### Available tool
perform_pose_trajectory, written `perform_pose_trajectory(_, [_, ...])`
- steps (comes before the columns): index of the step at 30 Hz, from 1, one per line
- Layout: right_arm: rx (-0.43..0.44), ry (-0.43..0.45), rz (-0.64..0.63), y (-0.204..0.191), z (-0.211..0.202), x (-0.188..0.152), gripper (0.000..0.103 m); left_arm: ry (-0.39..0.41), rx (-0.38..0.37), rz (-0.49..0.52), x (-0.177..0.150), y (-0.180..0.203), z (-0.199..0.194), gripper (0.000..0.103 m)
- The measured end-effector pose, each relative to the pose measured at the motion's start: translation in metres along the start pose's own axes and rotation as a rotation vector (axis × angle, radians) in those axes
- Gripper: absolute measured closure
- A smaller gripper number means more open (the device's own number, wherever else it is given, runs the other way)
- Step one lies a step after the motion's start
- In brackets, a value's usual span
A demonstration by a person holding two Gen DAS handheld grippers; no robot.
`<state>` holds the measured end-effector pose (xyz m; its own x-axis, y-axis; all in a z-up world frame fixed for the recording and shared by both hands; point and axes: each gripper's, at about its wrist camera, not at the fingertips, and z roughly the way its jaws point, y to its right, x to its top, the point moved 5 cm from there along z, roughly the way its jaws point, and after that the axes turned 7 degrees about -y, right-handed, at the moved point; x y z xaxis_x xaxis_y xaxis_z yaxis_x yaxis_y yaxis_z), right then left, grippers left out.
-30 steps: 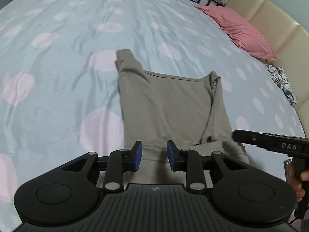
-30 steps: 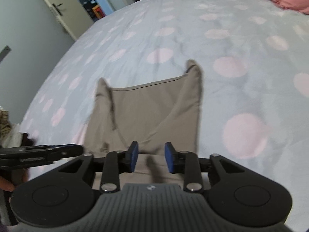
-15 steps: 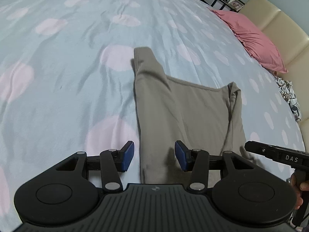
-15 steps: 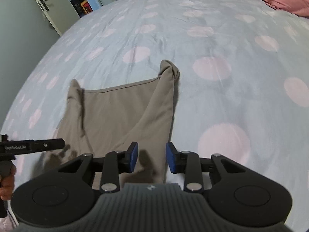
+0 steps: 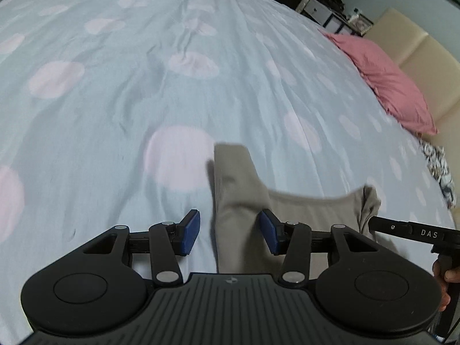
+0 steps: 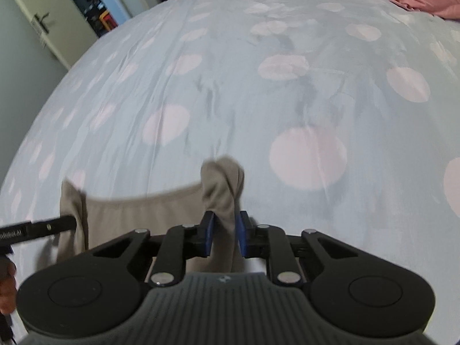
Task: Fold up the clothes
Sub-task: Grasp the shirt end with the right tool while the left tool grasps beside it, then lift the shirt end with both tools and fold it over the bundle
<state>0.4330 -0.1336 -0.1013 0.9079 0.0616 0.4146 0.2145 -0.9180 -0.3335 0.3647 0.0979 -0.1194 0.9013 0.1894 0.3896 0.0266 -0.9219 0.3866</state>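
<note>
From the left wrist view, the left tongs stand spread wide, released, straddling one corner of the taupe garment at lower centre, on the dotted bed.

From the right wrist view, the right tongs are clenched on the garment's other bunched corner at centre.

Folding looks only partway: one corner is gripped, the other awaits pinching, and the fold-over remains.

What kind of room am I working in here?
Most likely a bedroom: a wide bed under a blue dotted cover, a pink pillow against a cream padded headboard, and a door beyond.
</note>
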Motion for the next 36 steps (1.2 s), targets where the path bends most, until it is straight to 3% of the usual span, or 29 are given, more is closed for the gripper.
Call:
perform_pose_trajectory(10, [0.023,0.006,0.021,-0.005,0.026,0.015,0.085,0.036,-0.028,0.006,0.016,-0.005,0.013,0.059])
perform_pose_trajectory(17, [0.026,0.011,0.029,-0.004,0.03,0.016,0.086,0.072,0.008,0.026,0.019,0.002,0.019,0.061])
perform_pose_trajectory(19, [0.006,0.012,-0.003,-0.009,0.03,0.016,0.094,0.082,0.046,0.053,0.018,0.007,0.02,0.07])
perform_pose_trajectory(20, [0.001,0.015,-0.016,-0.012,0.028,0.016,0.095,0.088,0.066,0.073,0.017,0.009,0.018,0.079])
perform_pose_trajectory(21, [0.001,0.02,-0.023,-0.013,0.025,0.016,0.095,0.092,0.068,0.086,0.017,0.01,0.016,0.089])
perform_pose_trajectory(23, [0.009,0.027,-0.024,-0.015,0.019,0.017,0.096,0.093,0.034,0.073,0.017,0.008,0.011,0.098])
perform_pose_trajectory(36, [0.104,0.108,-0.169,-0.047,-0.075,0.013,0.096,0.188,-0.057,0.093,0.012,0.026,-0.068,0.099])
